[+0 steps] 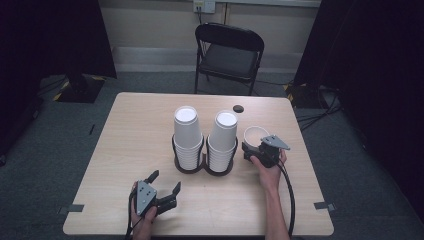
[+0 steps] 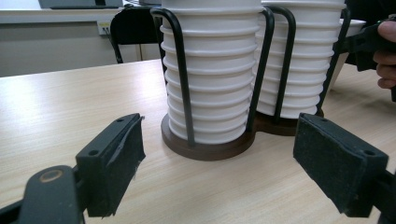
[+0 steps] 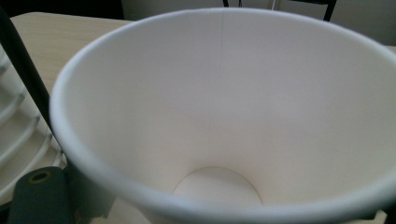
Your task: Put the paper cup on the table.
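High view has the right gripper (image 1: 254,148) at the right of the table (image 1: 140,150), its jaws at the near wall of a single upright white paper cup (image 1: 255,134) that stands mouth up just right of the cup holder. Right gripper view looks straight into that cup (image 3: 224,116): its rim crosses the bottom of the frame, one dark jaw sits at the lower left outside the wall, and whether the pads press the wall cannot be told. The left gripper (image 1: 165,194) lies near the front edge of the table, well apart from the cup, its jaws spread wide with nothing between them; left gripper view shows the two black pads (image 2: 116,163) apart above bare wood.

Between the two grippers stands a dark wire holder (image 1: 202,167) with two round bays, each bearing one stack of upturned white cups, so two stacks: the left stack (image 1: 187,132) and the right stack (image 1: 223,137). In left gripper view the ribbed stacks (image 2: 212,74) and the wire uprights stand directly ahead of the open jaws, blocking most of the lone cup behind them. One small black disc (image 1: 238,108) lies on the far part of the table. One black folding chair (image 1: 229,55) stands beyond the table.
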The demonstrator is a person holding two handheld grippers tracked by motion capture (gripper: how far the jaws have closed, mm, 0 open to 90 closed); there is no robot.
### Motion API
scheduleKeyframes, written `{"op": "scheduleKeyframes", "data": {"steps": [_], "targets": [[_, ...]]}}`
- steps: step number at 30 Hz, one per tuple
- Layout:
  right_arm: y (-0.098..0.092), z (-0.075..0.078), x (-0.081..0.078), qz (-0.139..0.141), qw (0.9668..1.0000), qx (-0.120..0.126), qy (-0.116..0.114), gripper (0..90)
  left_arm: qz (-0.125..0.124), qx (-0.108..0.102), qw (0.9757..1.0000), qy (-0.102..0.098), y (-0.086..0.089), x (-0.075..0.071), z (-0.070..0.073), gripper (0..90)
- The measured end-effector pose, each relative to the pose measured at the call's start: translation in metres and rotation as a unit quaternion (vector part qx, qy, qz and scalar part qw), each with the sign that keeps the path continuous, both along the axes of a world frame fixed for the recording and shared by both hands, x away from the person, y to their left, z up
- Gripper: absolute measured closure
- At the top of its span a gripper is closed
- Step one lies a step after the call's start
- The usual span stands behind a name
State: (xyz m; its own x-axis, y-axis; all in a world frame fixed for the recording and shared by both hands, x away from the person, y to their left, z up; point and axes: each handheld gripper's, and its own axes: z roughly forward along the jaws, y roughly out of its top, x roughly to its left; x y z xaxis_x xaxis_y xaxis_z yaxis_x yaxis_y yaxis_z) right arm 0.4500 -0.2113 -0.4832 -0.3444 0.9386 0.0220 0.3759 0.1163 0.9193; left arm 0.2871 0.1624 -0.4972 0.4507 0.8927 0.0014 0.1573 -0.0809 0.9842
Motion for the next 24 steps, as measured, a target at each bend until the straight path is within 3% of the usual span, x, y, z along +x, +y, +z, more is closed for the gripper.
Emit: {"op": "scheduleKeyframes", "data": {"steps": [5,8,13,19,24], "targets": [[0.0001,-0.0029,0.0008,-0.010,0.9998,0.004,0.017,12.8,0.006,0.004,0.9999,-0.008,-0.0012,-0.0014,-0.0002,16.0],[0.0022,-0.0037,0.0002,-0.017,0.9994,-0.015,0.026,13.0,0.006,0.005,1.0000,-0.006,-0.0005,-0.0009,-0.0001,16.0],[-0.0016,-0.0060,0.0006,-0.015,0.9986,0.002,0.051,13.1,0.007,-0.005,1.0000,0.000,0.0006,0.0002,-0.0001,16.1],[-0.0021,-0.0073,-0.0008,-0.015,0.9977,-0.007,0.066,13.1,0.009,-0.001,1.0000,-0.002,0.0005,-0.0001,0.0000,16.1],[-0.0021,-0.0026,-0.0044,-0.017,0.9978,-0.010,0.064,13.2,0.008,-0.005,1.0000,-0.001,0.0012,0.0001,-0.0001,16.1]]}}
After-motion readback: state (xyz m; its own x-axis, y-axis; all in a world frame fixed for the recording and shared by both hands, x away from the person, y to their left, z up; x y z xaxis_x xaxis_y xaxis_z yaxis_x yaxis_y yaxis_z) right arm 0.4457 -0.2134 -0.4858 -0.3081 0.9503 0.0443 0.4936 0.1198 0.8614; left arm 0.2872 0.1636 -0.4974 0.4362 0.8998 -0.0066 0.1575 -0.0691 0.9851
